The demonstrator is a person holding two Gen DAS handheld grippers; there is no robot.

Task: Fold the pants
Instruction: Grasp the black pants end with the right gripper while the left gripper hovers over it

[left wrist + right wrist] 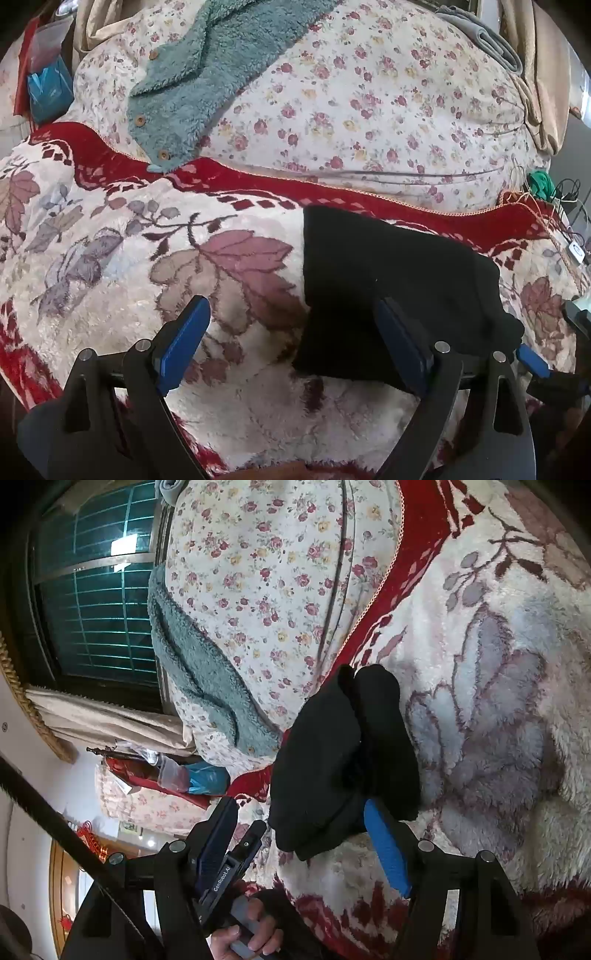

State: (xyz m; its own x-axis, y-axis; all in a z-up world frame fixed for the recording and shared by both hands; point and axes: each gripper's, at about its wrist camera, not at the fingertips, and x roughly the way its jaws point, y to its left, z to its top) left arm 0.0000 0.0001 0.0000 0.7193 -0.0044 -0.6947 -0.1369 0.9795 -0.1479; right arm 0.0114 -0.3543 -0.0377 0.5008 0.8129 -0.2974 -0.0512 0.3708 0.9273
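Left claw (291,332) stands wide open above a plush floral blanket (110,258), nothing between its blue pads. Folded black pants (391,266) lie flat just ahead, under the right-side finger. A teal fleece garment (207,66) lies farther ahead.

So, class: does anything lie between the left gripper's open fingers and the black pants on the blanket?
Nothing visible does. The left gripper is open right at the black pants, one finger over the cloth, only bare floral blanket beside them.
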